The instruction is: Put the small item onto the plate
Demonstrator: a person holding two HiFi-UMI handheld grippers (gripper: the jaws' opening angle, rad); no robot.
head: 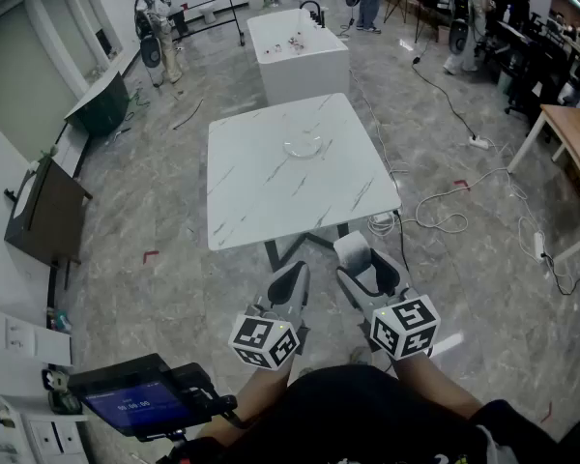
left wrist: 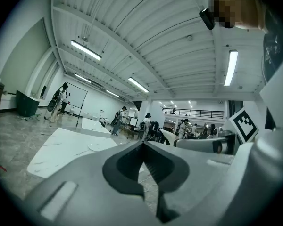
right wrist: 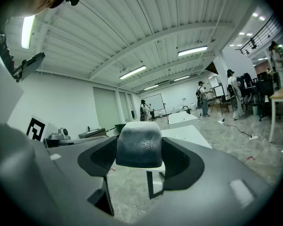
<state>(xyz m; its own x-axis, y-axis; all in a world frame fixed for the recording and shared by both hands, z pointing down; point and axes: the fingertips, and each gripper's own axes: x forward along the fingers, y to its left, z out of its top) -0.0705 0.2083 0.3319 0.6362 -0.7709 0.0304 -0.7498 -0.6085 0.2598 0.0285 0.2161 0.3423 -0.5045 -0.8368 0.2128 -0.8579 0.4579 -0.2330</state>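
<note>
Item [right wrist: 138, 142] btwn R claw [right wrist: 139, 156] jaws

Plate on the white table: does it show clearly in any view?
Head view: clear plate faint against the pale marble table, light even. Left gripper view: fisheye-curved, plate tiny. Right gripper view: small item between the jaws sharp.

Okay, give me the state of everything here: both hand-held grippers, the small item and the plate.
left hand-held gripper: shut, nothing between its jaws.
right hand-held gripper: shut on the small item.
small item: held between the jaws, off the table.
plate: lying on the table, looks empty.
</note>
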